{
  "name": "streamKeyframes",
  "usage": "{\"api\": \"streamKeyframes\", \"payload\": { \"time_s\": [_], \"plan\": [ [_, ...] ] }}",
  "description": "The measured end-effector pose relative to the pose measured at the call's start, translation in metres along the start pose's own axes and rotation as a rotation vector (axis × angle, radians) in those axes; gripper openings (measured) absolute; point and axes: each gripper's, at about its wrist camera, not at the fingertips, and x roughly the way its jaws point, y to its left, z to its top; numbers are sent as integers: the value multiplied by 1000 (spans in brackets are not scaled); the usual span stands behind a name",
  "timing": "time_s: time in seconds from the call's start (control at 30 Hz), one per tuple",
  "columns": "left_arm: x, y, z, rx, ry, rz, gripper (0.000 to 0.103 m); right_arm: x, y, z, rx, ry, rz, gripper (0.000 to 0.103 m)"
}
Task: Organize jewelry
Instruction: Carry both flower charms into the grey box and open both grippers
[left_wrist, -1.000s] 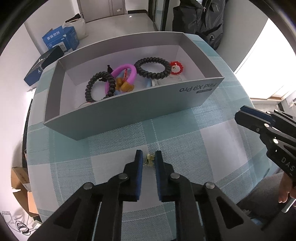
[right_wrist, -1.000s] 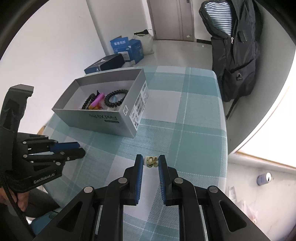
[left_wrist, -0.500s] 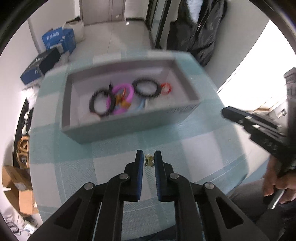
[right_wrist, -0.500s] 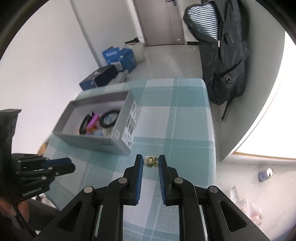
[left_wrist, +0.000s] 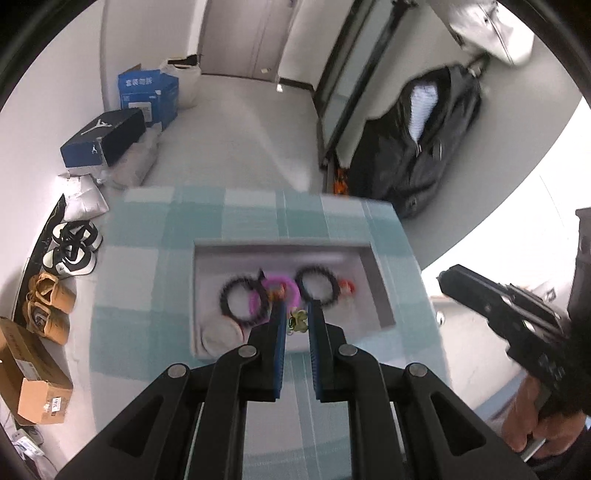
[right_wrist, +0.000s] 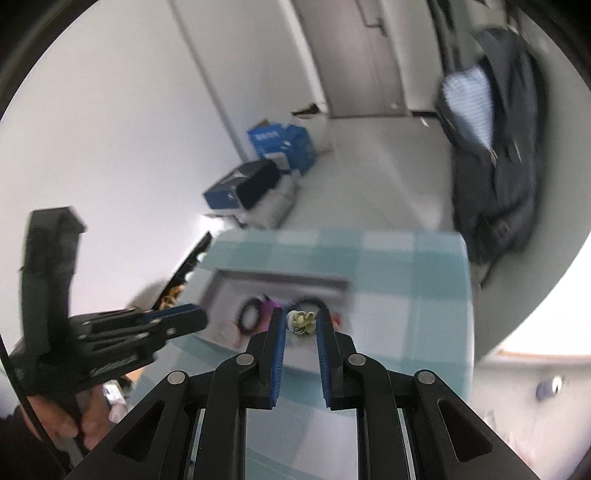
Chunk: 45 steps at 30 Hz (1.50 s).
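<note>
Grey box (left_wrist: 380, 295) now lower; both tongs raised, gripping trinkets.

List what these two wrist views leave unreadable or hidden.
- Left wrist view: the gray box and its hair ties are motion-blurred; the near wall sits behind the left gripper.
- Right wrist view: the small flower piece is too small to identify.
- Right wrist view: the box contents blur behind the right gripper.

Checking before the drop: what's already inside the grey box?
In the grey box: two black coil hair ties, a pink ring, a small red piece, something pale at one corner. The left gripper covers the near middle; blur hides details.
</note>
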Motion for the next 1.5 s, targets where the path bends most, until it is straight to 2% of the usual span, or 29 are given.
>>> {"api": "streamKeyframes", "payload": {
  "time_s": [0.13, 0.27, 0.4, 0.57, 0.77, 1.03, 1.17, 1.2, 1.23, 1.27, 1.3, 1.33, 1.37, 1.5],
  "plan": [
    [-4, 7, 17, -28, -20, -21, 8, 4, 15, 18, -19, 11, 43, 16],
    [-4, 14, 26, -50, -21, -68, 8, 25, 24, 30, -46, 59, 74, 16],
    [5, 19, 32, -60, 12, -110, 8, 43, 25, 32, -58, 86, 104, 16],
    [25, 31, 35, -126, 88, -163, 8, 62, 14, 27, -16, 127, 136, 16],
    [43, 34, 36, -152, 144, -165, 8, 73, 6, 27, -1, 140, 149, 16],
    [49, 31, 36, -139, 160, -154, 8, 83, -2, 21, 28, 179, 135, 16],
    [58, 37, 35, -182, 203, -128, 9, 84, -4, 22, 35, 176, 126, 18],
    [60, 39, 35, -196, 222, -114, 11, 85, -4, 21, 37, 179, 121, 18],
    [61, 41, 34, -204, 230, -115, 17, 86, -5, 21, 40, 185, 114, 21],
    [61, 42, 33, -205, 232, -116, 32, 88, -6, 21, 44, 199, 103, 30],
    [60, 43, 33, -201, 230, -116, 41, 88, -6, 21, 44, 208, 105, 36],
    [57, 43, 33, -198, 217, -116, 60, 88, -6, 20, 42, 211, 112, 44],
    [54, 43, 33, -196, 202, -113, 66, 85, -6, 20, 39, 202, 116, 45],
    [41, 43, 36, -182, 157, -100, 66, 71, -5, 24, 22, 137, 103, 47]
  ]
}}
